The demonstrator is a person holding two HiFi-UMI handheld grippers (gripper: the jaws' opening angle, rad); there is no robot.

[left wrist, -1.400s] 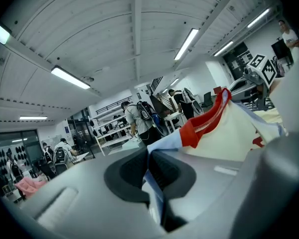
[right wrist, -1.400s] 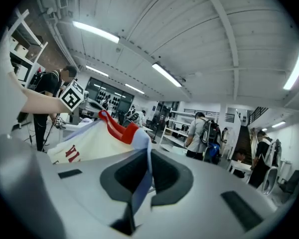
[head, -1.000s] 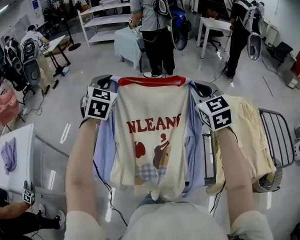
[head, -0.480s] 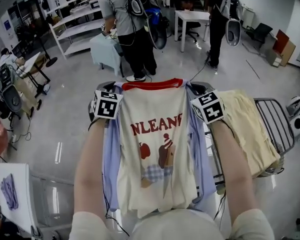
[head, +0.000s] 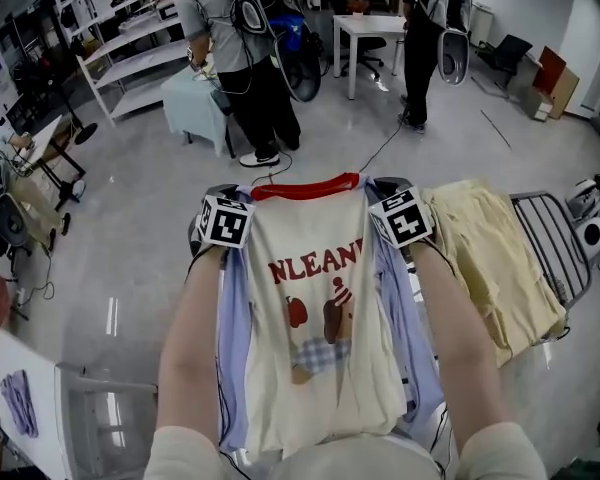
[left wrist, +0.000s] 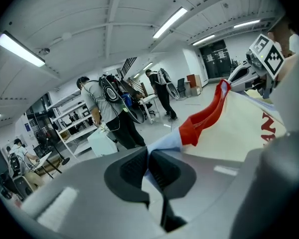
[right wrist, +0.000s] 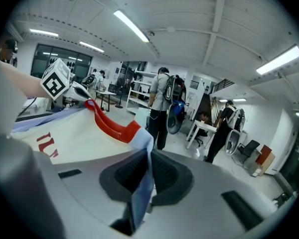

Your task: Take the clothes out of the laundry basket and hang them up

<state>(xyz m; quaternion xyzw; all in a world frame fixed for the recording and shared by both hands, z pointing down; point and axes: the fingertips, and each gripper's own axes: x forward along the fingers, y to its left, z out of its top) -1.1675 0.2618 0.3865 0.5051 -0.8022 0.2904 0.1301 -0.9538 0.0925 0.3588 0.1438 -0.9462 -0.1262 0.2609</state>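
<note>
Both tools clamped, none empty. Left tool (left wrist: 148, 169): pads closed together on a fold of light-blue cloth (head: 232, 348), which runs out between the jaws and meets the red collar (head: 307, 187) just beyond the tips. Right tool (right wrist: 148, 176): same condition, jaws pressed on a strip of the same light-blue cloth, which hangs down through the gap, with the red collar just beside it. Head view: the two tools sit level with each other, one at each shoulder of the garment, marker cubes facing up. The cream T-shirt (head: 315, 338) is held spread between them in the air, front up toward the camera, red lettering and a printed figure across the chest, hem hanging toward the person's body. The light-blue cloth shows along both sides of the cream T-shirt, underneath it. To the right, close to the right tool, stands a metal drying rack (head: 555, 248) with a pale yellow garment (head: 490, 258) draped over it. Grey glossy floor (head: 140, 228) below. In the background a person in a grey top (head: 220, 28) stands with back turned near a white table (head: 375, 30).
</note>
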